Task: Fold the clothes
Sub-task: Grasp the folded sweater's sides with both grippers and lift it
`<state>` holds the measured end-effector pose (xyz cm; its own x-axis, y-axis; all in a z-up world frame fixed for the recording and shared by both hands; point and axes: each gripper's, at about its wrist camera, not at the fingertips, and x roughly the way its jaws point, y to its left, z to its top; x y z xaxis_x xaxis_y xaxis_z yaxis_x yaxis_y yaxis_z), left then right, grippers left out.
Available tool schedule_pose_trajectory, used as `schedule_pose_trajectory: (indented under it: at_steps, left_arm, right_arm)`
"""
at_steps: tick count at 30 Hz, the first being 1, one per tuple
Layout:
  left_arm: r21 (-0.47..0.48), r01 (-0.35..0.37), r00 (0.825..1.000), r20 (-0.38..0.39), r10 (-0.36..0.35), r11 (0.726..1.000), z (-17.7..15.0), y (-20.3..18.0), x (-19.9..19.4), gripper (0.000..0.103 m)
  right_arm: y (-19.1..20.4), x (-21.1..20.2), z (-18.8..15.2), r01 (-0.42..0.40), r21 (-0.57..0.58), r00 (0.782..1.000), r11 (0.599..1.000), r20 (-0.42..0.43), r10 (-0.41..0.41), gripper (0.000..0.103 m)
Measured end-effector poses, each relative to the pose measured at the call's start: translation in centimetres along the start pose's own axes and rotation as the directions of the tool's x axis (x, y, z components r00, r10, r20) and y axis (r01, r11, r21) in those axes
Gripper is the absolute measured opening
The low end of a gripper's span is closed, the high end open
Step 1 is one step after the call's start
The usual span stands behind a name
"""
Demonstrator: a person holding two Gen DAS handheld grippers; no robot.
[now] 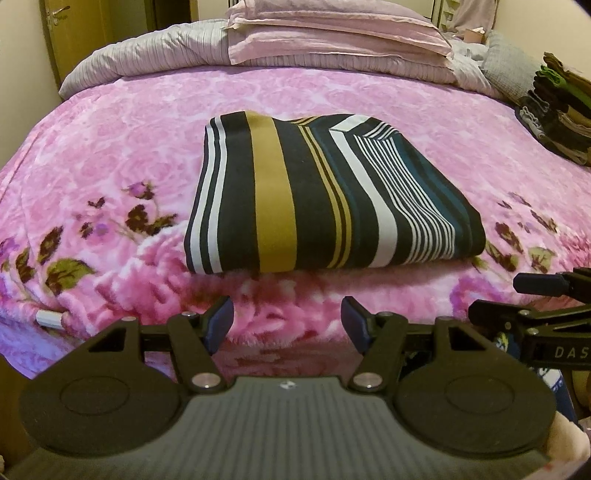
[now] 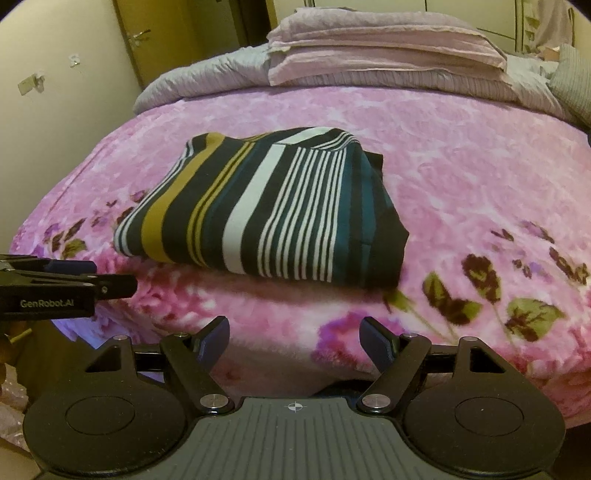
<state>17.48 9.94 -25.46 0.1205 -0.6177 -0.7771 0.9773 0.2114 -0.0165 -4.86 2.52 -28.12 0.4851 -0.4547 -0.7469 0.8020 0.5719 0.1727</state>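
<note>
Already lying folded into a compact rectangle on the pink floral fleece blanket (image 1: 110,155) of the bed: the dark striped cotton garment (image 1: 325,199), apparently awaiting a final fold or a move to the stacked folded clothes (image 1: 557,110). Hovering just short of its near edge, both empty, jaws parted: left gripper (image 1: 288,321) and right gripper (image 2: 295,338).

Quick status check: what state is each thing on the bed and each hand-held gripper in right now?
Striped multicolour garment: folded, flat on pink floral blanket.
Pile of dark and green clothes: folded, stacked.
Pink pillows: stacked.
Left hand-held gripper: open, empty.
Right hand-held gripper: open, empty.
</note>
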Motion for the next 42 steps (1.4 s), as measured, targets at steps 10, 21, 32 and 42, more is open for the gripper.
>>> schedule_pose_trajectory:
  at_steps: [10,21,32,42]
  left_arm:
    - [-0.174,0.124,0.985,0.144,-0.099,0.977,5.7,8.1,2.4,0.068]
    - [-0.557,0.4,0.896,0.068,-0.44,0.728,7.6,16.7,15.8,0.071]
    - [-0.514,0.546,0.813,0.136,-0.566,0.661,9.8,15.8,20.8,0.035]
    - [-0.411,0.539,0.835,0.147,-0.53,0.736,16.7,8.0,16.9,0.017]
  right_arm:
    - [-8.4,2.5,5.0,-0.118,0.172,0.981,0.978,0.17,0.089,0.075]
    - [-17.8,13.1,7.6,-0.376,0.513,0.924,0.771,0.151,0.35,0.074]
    - [-17.0,19.6,10.5,-0.538,0.48,0.82,0.693,0.105,0.563,0.02]
    - [-23.7,10.0,14.9,-0.516,0.54,0.845,0.665,0.196,0.497,0.016]
